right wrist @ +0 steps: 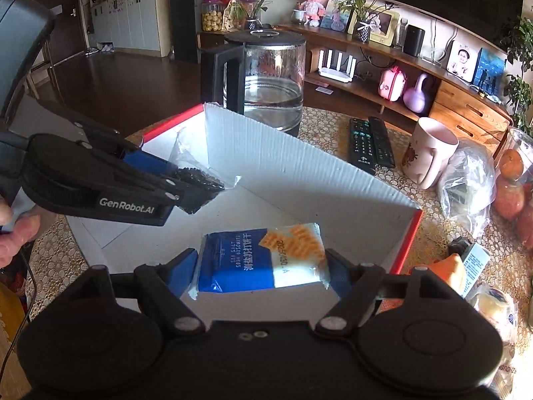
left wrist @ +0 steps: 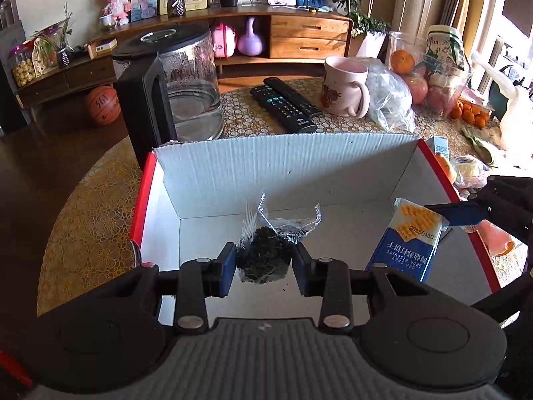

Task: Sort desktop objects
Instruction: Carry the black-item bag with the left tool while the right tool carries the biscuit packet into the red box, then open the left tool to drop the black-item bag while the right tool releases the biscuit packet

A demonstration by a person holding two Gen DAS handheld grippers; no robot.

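The left tool point(left wrist: 265, 260) is seen clamped on a clear bag of dark tea leaves point(left wrist: 266, 253), blue pads pressed against both sides, and the bag is held above the floor of the white cardboard box point(left wrist: 283, 166) with red outer edges. In the right wrist view the right tool point(right wrist: 263, 266) is seen gripping a blue-and-white biscuit packet point(right wrist: 260, 260) across its width, also over the open box; the left tool point(right wrist: 196, 186) is caught at 9 o'clock there, its bag point(right wrist: 200, 183) dangling from the tips. Much is cut off: only a sliver of the person's hand point(right wrist: 13, 230) is shown at the left edge, the print on the packet is upside down and barely readable, and the items at 3 o'clock beyond the box wall, an orange object and a small carton among them, are half hidden and hard to name. On the patterned round surface point(left wrist: 93, 220), past the box at 12 o'clock, a glass kettle point(left wrist: 173, 93) with a black handle is seen, with two remote controls point(left wrist: 286, 103), a pink mug point(left wrist: 346, 90), a crumpled plastic bag point(left wrist: 389, 100) and a glass jar of fruit point(left wrist: 429, 76) toward 1 and 2 o'clock. Behind, a long wooden sideboard point(left wrist: 299, 36) with photo frames, plants and a pink toy is shown, and a basketball point(left wrist: 103, 105) is spotted on the dark floor at 10 o'clock.
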